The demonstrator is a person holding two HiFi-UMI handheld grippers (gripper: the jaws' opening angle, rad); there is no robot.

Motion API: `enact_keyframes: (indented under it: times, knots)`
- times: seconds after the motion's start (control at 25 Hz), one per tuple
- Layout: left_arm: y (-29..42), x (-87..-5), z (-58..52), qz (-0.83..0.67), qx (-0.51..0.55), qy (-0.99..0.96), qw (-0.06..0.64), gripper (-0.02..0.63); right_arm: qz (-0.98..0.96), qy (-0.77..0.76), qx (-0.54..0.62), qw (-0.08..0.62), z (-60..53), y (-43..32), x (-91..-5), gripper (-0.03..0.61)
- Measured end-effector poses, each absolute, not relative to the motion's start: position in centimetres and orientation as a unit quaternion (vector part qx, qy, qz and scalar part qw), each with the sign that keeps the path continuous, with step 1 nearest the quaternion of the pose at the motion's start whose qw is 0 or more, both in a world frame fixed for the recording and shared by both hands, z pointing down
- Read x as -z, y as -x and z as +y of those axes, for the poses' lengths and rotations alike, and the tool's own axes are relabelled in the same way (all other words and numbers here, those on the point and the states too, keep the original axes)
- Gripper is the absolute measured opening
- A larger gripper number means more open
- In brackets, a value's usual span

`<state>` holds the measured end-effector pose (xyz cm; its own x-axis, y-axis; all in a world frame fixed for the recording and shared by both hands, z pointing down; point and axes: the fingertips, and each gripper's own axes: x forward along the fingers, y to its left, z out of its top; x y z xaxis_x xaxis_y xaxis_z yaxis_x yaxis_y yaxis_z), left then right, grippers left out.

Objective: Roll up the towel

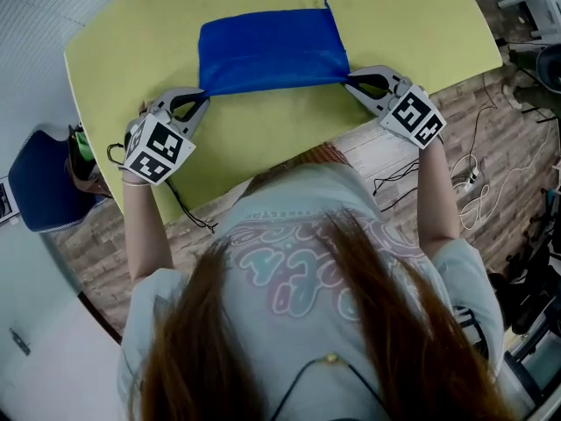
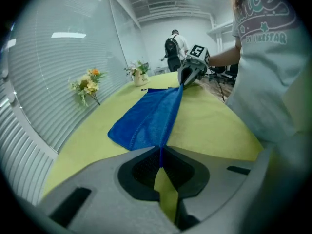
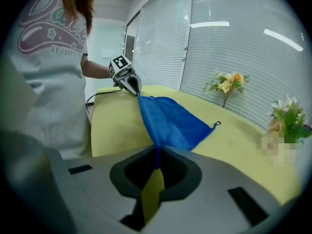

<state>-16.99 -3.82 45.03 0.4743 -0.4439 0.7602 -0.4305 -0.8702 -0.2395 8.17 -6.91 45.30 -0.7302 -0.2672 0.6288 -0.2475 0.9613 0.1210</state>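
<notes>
The left gripper (image 1: 200,97) is clamped on one near corner of the folded blue cloth towel (image 1: 272,49). The right gripper (image 1: 351,82) pinches the other, over the yellow-green table (image 1: 263,160).

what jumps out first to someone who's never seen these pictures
A bright blue towel is spread on the yellow-green table in front of the person. The left gripper and the right gripper each pinch one near corner of it, jaws shut on the cloth, with its near edge stretched between them.
</notes>
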Motion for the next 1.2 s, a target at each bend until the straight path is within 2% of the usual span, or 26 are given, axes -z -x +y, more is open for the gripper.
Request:
enact_keyframes:
  times: [0.4,0.64,0.96,1.2]
  knots:
    - [17.2,-45.1,-4.8,0.221,0.471,0.853,-0.05,0.023,-0.932,-0.106,-0.087,0.335,-8.0,-8.5,-45.6,0.035]
    - [17.6,-45.4,-6.1,0.213,0.49,0.842,-0.07,0.025,-0.929,-0.103,-0.106,0.341,-9.0,-8.4,-45.8,0.037]
    - [17.8,-45.6,-6.9,0.222,0.503,0.834,-0.052,0.028,-0.93,-0.124,-0.086,0.336,-9.8,-8.7,-45.6,0.084]
    - [17.9,-45.4,-7.2,0.244,0.497,0.832,-0.039,0.059,-0.935,-0.171,-0.059,0.307,-10.9,-8.9,-45.1,0.077]
